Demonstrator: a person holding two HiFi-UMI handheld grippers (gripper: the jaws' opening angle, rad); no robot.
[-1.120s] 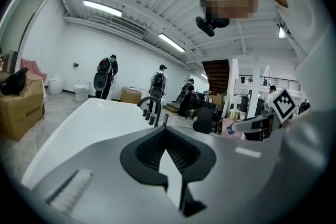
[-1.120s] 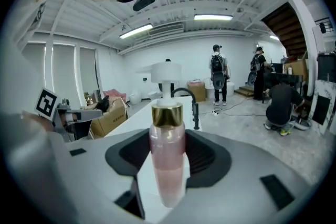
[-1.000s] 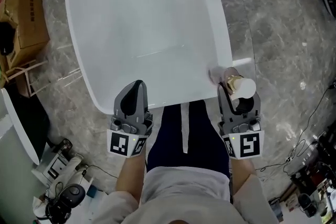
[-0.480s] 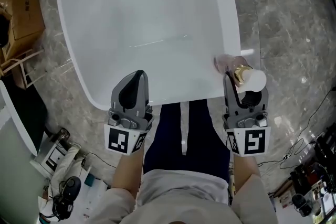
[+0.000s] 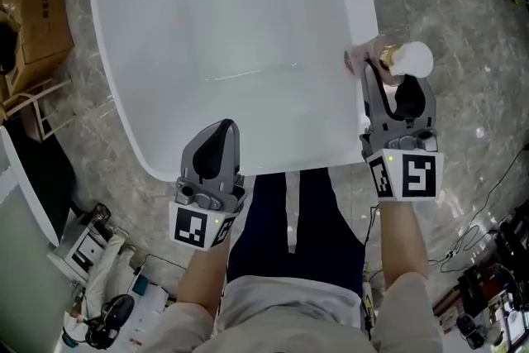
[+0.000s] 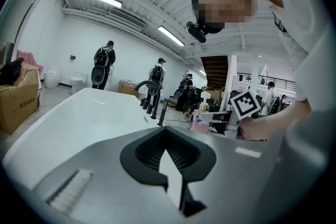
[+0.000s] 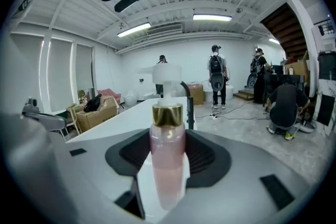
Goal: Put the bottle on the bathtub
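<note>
While at one bathtub point(image 5: 165, 54), one bottle point(image 7: 167, 155)

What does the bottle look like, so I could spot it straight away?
Start at the big white bathtub and go to its right rim, where the right gripper holds a slim bottle between its jaws. Its pink liquid, gold collar and white cap set it apart from the grey jaws and white tub.

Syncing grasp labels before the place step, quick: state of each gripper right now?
Left gripper: shut, nothing between its jaws.
Right gripper: shut on the pink bottle, which stands upright between its jaws.
</note>
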